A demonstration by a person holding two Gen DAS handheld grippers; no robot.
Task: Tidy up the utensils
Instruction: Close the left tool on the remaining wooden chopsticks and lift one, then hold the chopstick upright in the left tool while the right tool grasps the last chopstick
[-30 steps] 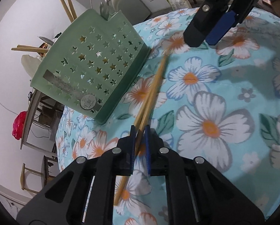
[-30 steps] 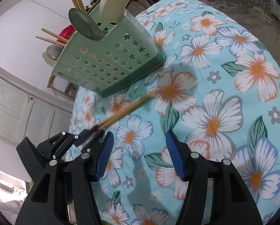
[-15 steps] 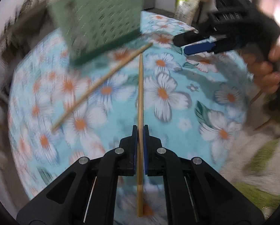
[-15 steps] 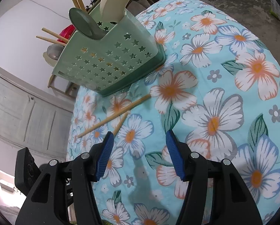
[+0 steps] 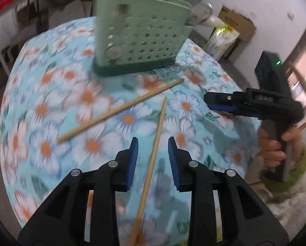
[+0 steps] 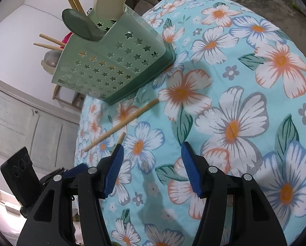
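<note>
A green star-punched utensil holder (image 5: 140,39) (image 6: 111,67) stands on the floral tablecloth (image 5: 194,123) and holds spoons and chopsticks. One wooden chopstick (image 5: 120,110) (image 6: 122,124) lies on the cloth in front of it. A second chopstick (image 5: 153,164) (image 6: 121,138) runs between the fingers of my left gripper (image 5: 153,141). Those jaws are opening, and the blue pads stand clear of the stick on both sides. My right gripper (image 6: 153,164) (image 5: 220,104) hangs open over the cloth with nothing between its fingers, to the right of both chopsticks.
A person's hand (image 5: 276,143) holds the right gripper's handle beyond the table's right edge. A cardboard box (image 5: 237,22) and a bag (image 5: 222,39) sit on the floor behind the table. A white cabinet (image 6: 19,119) stands past the far edge.
My left gripper picked one chopstick out of the pair, rose and rolled, and its jaws have now parted from the stick. The other chopstick stays on the cloth. The right gripper kept still.
</note>
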